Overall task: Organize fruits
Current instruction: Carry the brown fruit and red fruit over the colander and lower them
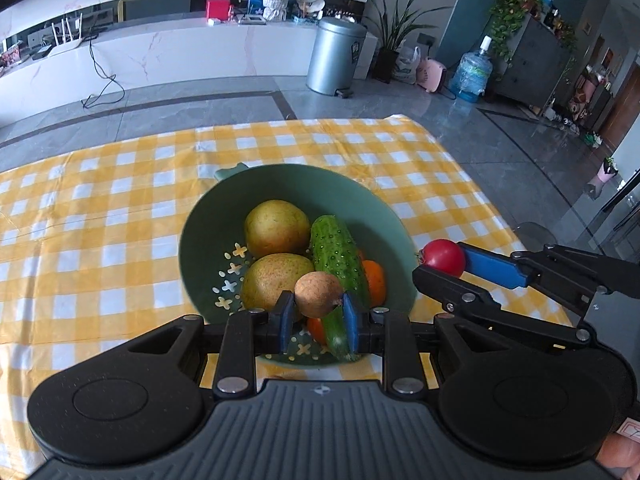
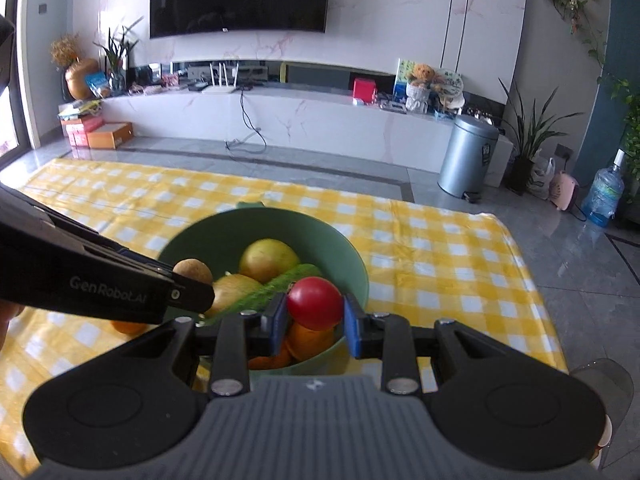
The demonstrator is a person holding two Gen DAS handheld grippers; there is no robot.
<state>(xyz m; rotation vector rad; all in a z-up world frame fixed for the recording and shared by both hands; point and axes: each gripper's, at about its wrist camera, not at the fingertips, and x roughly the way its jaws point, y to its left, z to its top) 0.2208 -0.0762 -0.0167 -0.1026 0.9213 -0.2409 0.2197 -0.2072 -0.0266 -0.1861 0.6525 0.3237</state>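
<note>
Fruits were mostly gathered in the green colander bowl (image 1: 200, 224) on the yellow checked tablecloth (image 1: 100, 200): two yellow-green pears (image 1: 276, 228), a cucumber (image 1: 338, 256) leaning across them, and orange pieces (image 1: 374, 282) beside and under the cucumber. You still had two pieces in hand, so I judged the job nearly finished, with only these left to set down. Your left gripper (image 1: 318, 314) was clamped on a small brown round fruit (image 1: 319, 294), held just above the bowl's near rim, over the cucumber's lower end. Your right gripper (image 2: 316, 322) was closed on a red tomato (image 2: 316, 302), pinched between the blue pads (image 2: 352, 328); from the left wrist it sat just outside the bowl's right rim, while the right wrist showed it over the bowl's near edge. One more orange piece (image 2: 128, 326) seemed to lie on the cloth left of the bowl, half hidden.
</note>
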